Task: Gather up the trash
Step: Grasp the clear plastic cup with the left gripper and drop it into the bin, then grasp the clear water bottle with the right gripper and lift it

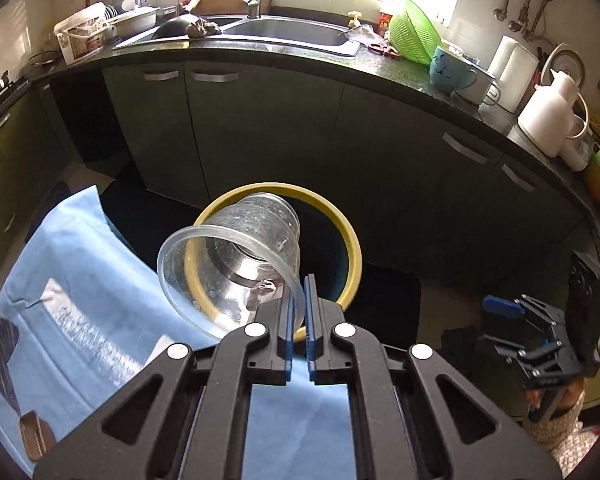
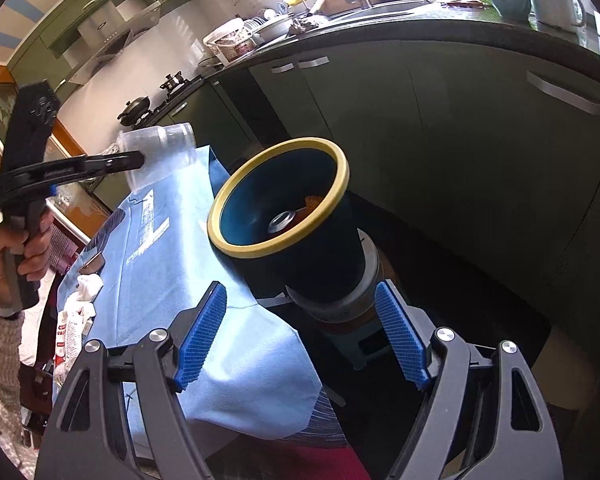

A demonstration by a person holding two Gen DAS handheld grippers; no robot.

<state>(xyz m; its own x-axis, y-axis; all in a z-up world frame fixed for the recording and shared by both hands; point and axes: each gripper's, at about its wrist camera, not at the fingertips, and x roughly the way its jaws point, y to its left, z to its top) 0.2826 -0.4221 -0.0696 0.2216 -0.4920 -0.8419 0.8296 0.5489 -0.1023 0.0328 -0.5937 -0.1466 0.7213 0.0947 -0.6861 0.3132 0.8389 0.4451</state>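
Fingers (image 1: 288, 312) pinch cup (image 1: 236, 256) rim.

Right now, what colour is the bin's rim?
Yellow rim on a dark blue bin; clearest in the right wrist view.

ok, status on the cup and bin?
Left gripper shut on clear plastic cup, rim pinched. Right gripper open, empty. Cup short of yellow-rimmed bin; nothing in the way.

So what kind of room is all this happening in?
A home kitchen, by the look of it. A steel sink with a tap sits in a dark countertop over green cabinets, a gas hob carries a black pan, and crockery and a green colander crowd the window side.
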